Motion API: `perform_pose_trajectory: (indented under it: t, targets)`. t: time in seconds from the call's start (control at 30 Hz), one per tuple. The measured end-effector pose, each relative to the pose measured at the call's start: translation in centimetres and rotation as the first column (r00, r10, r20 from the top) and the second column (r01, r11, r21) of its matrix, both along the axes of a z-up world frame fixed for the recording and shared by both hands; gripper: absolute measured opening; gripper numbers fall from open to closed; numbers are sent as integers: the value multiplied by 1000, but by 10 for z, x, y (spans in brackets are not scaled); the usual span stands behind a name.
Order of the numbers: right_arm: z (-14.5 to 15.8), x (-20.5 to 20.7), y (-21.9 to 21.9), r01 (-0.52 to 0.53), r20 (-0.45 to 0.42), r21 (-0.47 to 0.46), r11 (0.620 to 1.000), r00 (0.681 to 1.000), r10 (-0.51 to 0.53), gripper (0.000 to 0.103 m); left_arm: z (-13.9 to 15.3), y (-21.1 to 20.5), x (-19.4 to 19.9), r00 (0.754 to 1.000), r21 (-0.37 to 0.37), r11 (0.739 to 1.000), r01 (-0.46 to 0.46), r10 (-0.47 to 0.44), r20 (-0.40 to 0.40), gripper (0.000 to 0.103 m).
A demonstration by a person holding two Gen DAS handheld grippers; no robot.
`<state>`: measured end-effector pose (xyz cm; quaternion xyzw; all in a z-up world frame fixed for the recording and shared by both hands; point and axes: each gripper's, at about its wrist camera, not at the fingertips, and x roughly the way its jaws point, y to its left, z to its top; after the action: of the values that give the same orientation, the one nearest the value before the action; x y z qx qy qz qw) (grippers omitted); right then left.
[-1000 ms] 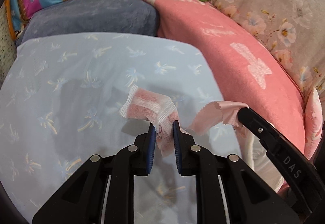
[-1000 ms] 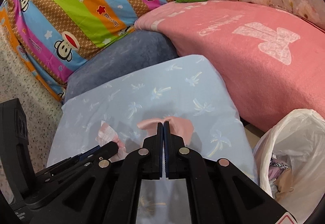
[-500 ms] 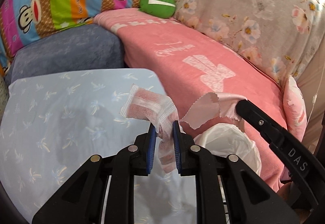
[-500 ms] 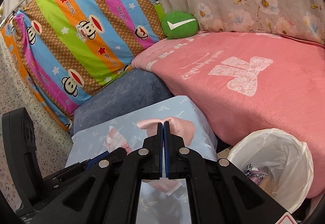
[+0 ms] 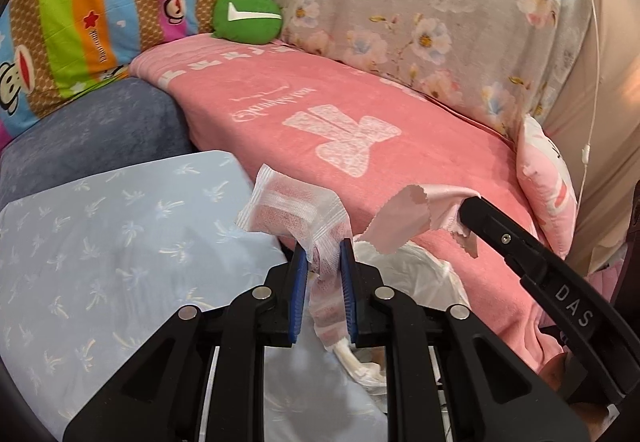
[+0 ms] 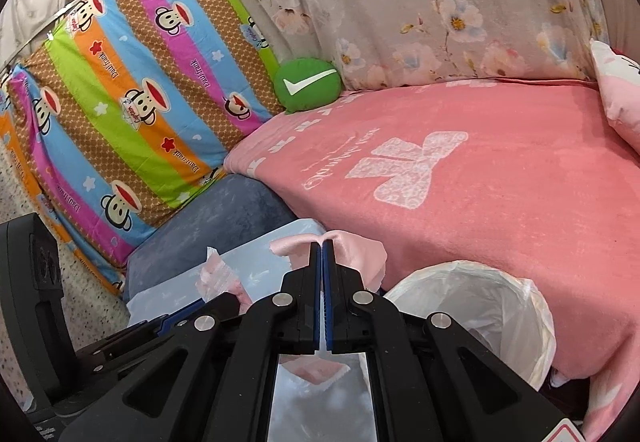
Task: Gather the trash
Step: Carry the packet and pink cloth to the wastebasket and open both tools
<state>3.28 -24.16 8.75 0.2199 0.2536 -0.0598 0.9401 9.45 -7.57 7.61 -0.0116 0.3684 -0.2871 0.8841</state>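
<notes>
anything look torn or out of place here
Only the trash itself: the clear wrapper in the left gripper is crumpled, and the pink scrap in the right gripper has ragged edges. Nothing spilled around the lined bin.

The left tongs (image 5: 323, 254) are clamped, their blue-padded fingers (image 5: 299, 274) held a little apart by what they pinch, pointing forward and slightly down. The right tongs (image 6: 322, 242) are pressed fully together, blue pads (image 6: 317, 306) nearly touching along their length. The two sit side by side, close together: each reaches into the other's wrist view, the right tongs (image 5: 470, 203) crossing from the right edge of the left view.
</notes>
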Motion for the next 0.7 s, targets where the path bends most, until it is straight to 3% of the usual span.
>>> perform_pose_trajectory:
  t: [0.7]
  targets:
    - [-27, -36, -64, 123, -42, 27, 992, 992, -121, 2, -11, -69, -20, 990, 37, 989, 143, -143, -18, 18]
